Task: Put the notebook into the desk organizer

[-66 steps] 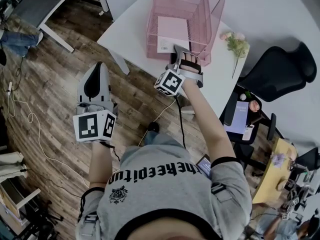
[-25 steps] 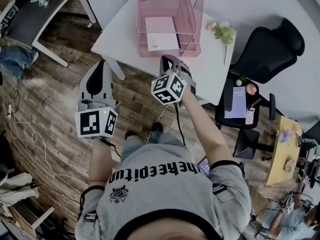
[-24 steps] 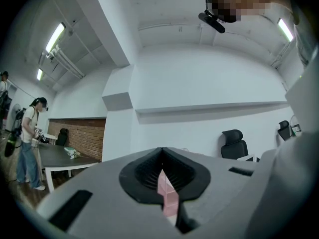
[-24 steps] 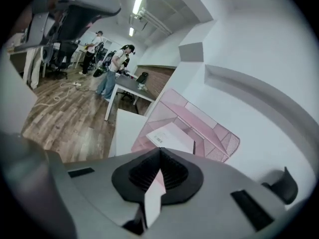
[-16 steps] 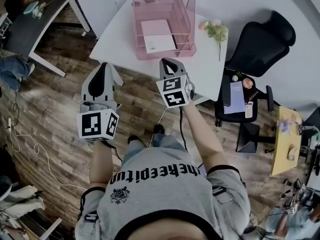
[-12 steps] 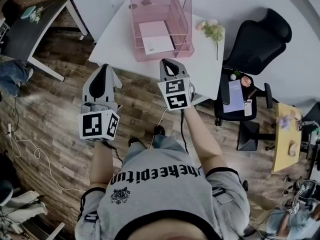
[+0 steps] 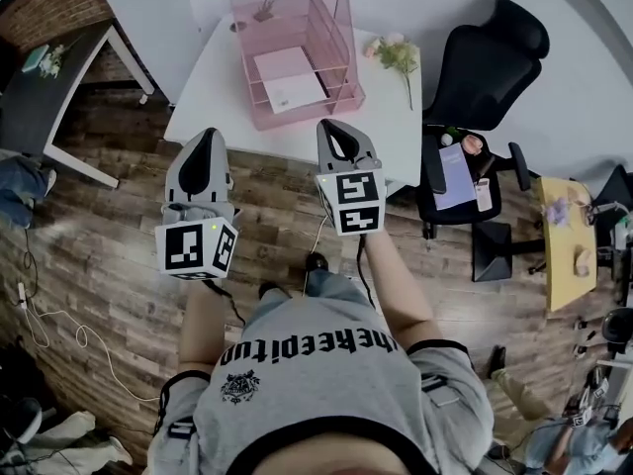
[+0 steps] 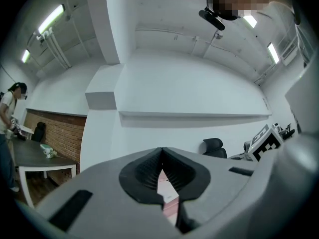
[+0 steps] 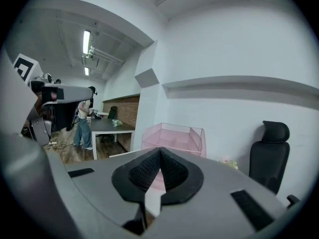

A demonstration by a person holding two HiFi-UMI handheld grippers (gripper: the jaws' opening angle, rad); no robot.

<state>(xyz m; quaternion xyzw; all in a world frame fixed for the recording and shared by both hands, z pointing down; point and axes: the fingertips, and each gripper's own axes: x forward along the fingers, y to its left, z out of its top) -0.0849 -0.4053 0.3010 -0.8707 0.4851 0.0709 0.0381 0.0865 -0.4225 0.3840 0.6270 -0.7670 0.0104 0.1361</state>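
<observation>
The pink wire desk organizer [image 7: 297,28] stands on the white table [image 7: 391,117]. The pale notebook [image 7: 289,79] lies flat in its front tray. My right gripper [image 7: 331,124] hovers just off the table's near edge, short of the organizer, shut with nothing in it. My left gripper [image 7: 206,133] is beside it over the wooden floor, also shut and empty. In the right gripper view the organizer [image 9: 172,136] shows beyond the closed tips of the right gripper [image 9: 159,151]. In the left gripper view, a strip of the pink organizer [image 8: 167,193] shows below the meeting tips of the left gripper [image 8: 161,151].
A sprig of flowers [image 7: 396,55] lies on the table right of the organizer. A black office chair [image 7: 485,57] and a stool holding papers [image 7: 450,176] stand to the right. A dark desk [image 7: 40,87] is at the far left, with a person [image 9: 84,121] beside it.
My right gripper has drawn back from the organizer's front, where it was at the notebook, to the table's near edge. The notebook stays in the tray. The whole view has pulled back.
</observation>
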